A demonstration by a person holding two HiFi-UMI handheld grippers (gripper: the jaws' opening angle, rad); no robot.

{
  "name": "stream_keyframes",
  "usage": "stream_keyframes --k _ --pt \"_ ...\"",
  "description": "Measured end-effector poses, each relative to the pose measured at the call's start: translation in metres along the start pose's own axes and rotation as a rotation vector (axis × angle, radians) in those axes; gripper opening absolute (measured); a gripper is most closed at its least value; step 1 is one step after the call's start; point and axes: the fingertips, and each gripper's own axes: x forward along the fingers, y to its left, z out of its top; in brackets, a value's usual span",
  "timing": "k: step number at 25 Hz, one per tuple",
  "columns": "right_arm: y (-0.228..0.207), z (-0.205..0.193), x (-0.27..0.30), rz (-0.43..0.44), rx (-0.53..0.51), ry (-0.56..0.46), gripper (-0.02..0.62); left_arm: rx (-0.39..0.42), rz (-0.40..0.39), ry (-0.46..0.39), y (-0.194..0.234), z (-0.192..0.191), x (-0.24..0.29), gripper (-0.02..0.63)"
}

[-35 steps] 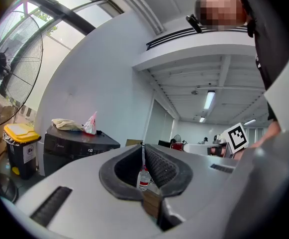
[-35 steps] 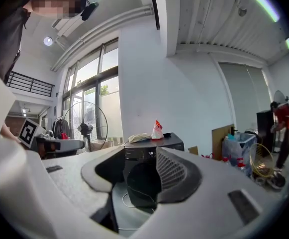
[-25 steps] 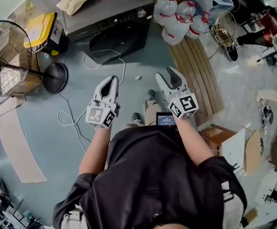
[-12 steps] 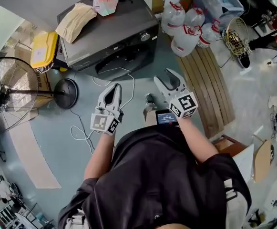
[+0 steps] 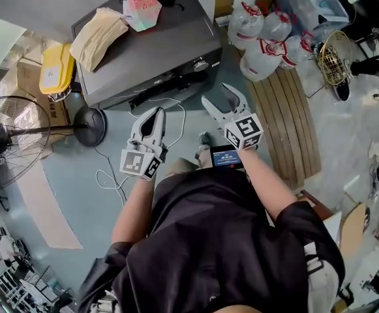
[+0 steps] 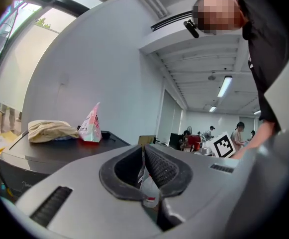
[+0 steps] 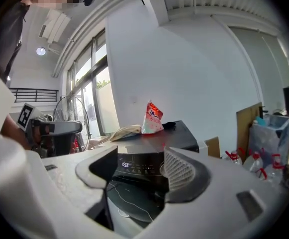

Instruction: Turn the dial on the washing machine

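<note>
The dark grey washing machine (image 5: 143, 51) stands at 12 o'clock from the person, its front edge running aslant from lower left to upper right in the head view. Its silver dial (image 5: 201, 64) sits at the right end of the control strip, just short of the machine's right corner.

The right claw (image 5: 220, 98) points at the front panel, with the dial at 11 o'clock from its tips and clearly apart from them. Its jaws have just been opening and stand wide, with nothing between them. In the right gripper view the lit display shows through the gap, and the dial peeks out beside the right jaw.

The left claw (image 5: 155, 113) hangs level at 9 o'clock from the right one. Its jaws are drawn to a narrow slit and hold nothing.

A white cable (image 5: 184, 115) loops over the grey floor (image 5: 65, 181) between the two claws. The floor lies open towards 7 o'clock.

At 2 o'clock, water jugs (image 5: 261, 38) crowd the machine's right side above a slatted wooden board (image 5: 287, 116). At 9 o'clock stands a pedestal fan (image 5: 13, 135), with a yellow-lidded box (image 5: 55, 70) beside the machine's left edge.

On the lid lie a folded beige cloth (image 5: 98, 34) and a pink pouch (image 5: 139, 2).
</note>
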Motion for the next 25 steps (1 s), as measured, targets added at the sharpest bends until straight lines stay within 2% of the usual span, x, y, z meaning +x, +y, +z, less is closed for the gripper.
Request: stream_keyframes --k 12,20,25 --pt "-0.057 -0.042 0.090 -0.051 0.002 0.048 0.279 -0.037 0.003 0.021 0.034 -0.049 0.065 0.003" --pt "-0.087 -0.086 0.132 -0.110 0.003 0.089 0.279 -0.109 0.011 0.024 0.054 -0.091 0.089 -0.003" --pt "-0.094 -0.097 0.146 -0.130 0.002 0.070 0.279 -0.132 -0.009 0.038 0.057 -0.115 0.095 -0.005"
